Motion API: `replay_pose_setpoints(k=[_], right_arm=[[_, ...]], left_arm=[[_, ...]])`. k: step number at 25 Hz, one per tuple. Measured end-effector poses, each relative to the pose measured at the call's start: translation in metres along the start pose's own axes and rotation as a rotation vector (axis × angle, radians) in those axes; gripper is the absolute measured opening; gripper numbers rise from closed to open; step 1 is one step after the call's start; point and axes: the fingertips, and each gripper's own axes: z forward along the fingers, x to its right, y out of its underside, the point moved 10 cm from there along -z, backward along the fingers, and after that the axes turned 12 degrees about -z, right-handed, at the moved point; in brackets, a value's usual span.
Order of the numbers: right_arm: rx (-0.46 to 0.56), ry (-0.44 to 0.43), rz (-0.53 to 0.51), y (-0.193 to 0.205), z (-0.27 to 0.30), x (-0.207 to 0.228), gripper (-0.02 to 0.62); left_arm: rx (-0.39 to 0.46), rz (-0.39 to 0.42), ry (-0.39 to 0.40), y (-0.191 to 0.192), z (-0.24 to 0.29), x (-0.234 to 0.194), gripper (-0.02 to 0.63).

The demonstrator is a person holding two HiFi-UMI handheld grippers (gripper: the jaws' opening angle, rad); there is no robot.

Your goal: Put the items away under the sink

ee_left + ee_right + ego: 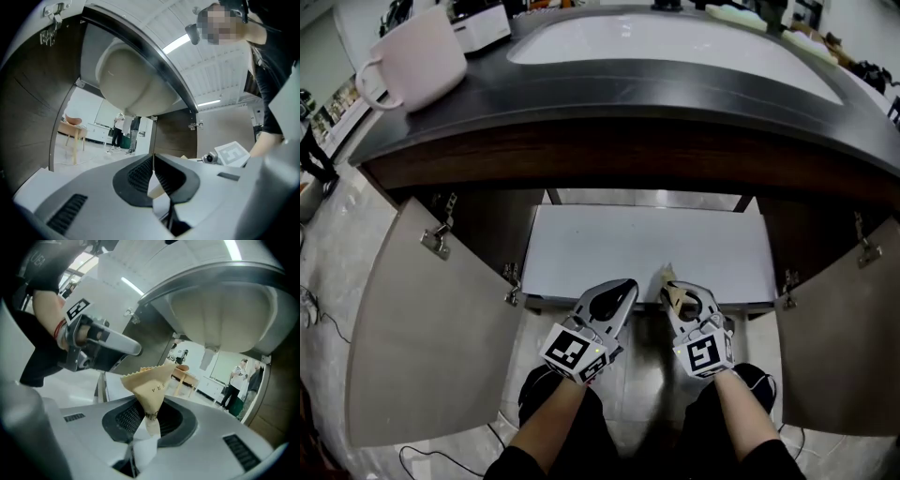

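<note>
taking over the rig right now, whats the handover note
Left gripper: jaws together, nothing seen held, low in front of the cabinet.
Right gripper: shut on a beige paper packet with a zigzag edge, held at the front edge of the white shelf panel under the sink.
Done: both grey cabinet doors are open.
Left: set the packet on the shelf and let go. A pale pink jug with a handle stands on the dark countertop; it probably goes under too.
</note>
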Motion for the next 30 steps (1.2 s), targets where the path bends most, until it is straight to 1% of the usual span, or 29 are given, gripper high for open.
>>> replay_pose_setpoints(k=[4, 6, 9, 11, 13, 15, 17, 19, 23, 27, 30], right_arm=[[-0.1, -0.072, -0.241, 0.011, 0.028, 0.008, 0.072], [-0.136, -0.107, -0.324, 0.017, 0.037, 0.008, 0.072], [-0.168, -0.132, -0.357, 0.024, 0.044, -0.001, 0.072], [-0.188, -0.146, -0.382, 0.026, 0.049, -0.01, 0.072], [-0.203, -0.168, -0.439, 0.025, 0.055, -0.015, 0.072], [-0.207, -0.192, -0.487, 0.026, 0.057, -0.019, 0.072], [-0.198, -0.203, -0.487, 0.028, 0.058, -0.019, 0.072], [-0.186, -0.204, -0.464, 0.027, 0.058, -0.018, 0.072], [-0.187, -0.211, -0.416, 0.032, 0.058, -0.022, 0.072], [-0.19, -0.224, -0.408, 0.04, 0.056, -0.026, 0.073], [-0.178, -0.224, -0.39, 0.043, 0.055, -0.023, 0.074]], left_arm=[[-0.001, -0.022, 0.015, -0.003, 0.02, -0.008, 0.017], [0.001, -0.013, 0.026, 0.002, 0.026, -0.008, 0.017], [-0.014, -0.012, 0.07, 0.02, 0.03, -0.001, 0.017], [-0.022, -0.021, 0.12, 0.026, 0.033, 0.006, 0.017], [-0.041, 0.001, 0.188, 0.029, 0.037, 0.014, 0.017], [-0.094, 0.037, 0.241, 0.035, 0.039, 0.021, 0.017], [-0.155, 0.058, 0.234, 0.045, 0.039, 0.02, 0.017], [-0.193, 0.045, 0.196, 0.054, 0.037, 0.01, 0.017], [-0.215, -0.026, 0.148, 0.062, 0.035, -0.008, 0.012], [-0.244, -0.008, 0.146, 0.068, 0.041, -0.008, 0.012], [-0.242, 0.006, 0.159, 0.069, 0.044, -0.01, 0.012]])
